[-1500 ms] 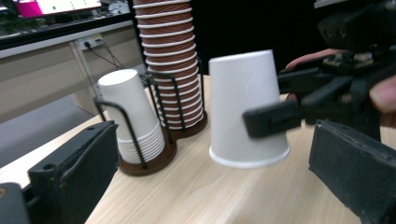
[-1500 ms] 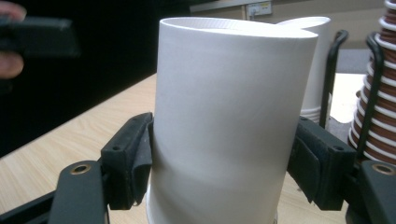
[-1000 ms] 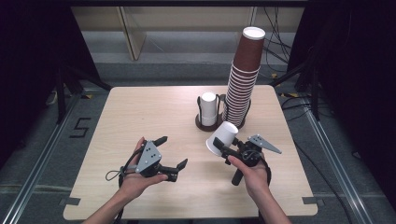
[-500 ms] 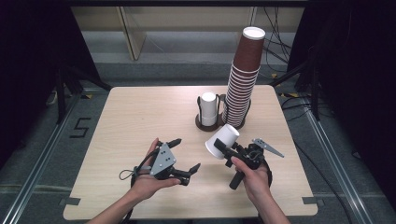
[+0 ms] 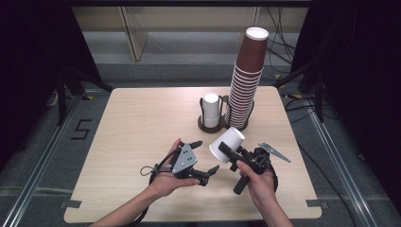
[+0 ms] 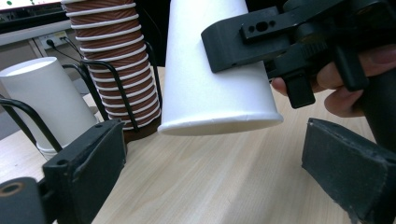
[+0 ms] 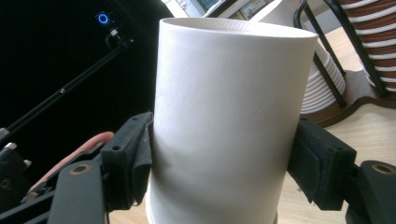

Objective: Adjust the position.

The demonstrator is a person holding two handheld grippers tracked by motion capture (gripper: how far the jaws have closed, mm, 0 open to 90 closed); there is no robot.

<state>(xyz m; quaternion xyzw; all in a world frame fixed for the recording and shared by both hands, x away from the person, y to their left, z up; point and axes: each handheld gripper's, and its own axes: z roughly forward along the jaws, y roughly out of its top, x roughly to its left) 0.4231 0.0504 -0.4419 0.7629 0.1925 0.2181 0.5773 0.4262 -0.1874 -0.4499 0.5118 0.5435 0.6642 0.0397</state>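
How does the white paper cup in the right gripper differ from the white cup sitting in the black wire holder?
The white paper cup in the right hand-held gripper is tilted and lifted off the table, pinched between the jaws; the white cup in the black wire holder stands upright and untouched. The held cup is single; the holder's cup tops a nested stack. Both are plain white and tapered.

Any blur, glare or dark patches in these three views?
High view: table evenly lit, surroundings nearly black, hands slightly soft. Left gripper view: sharp, the white cup bright without glare. Right gripper view: the cup looms close, background at left dark.
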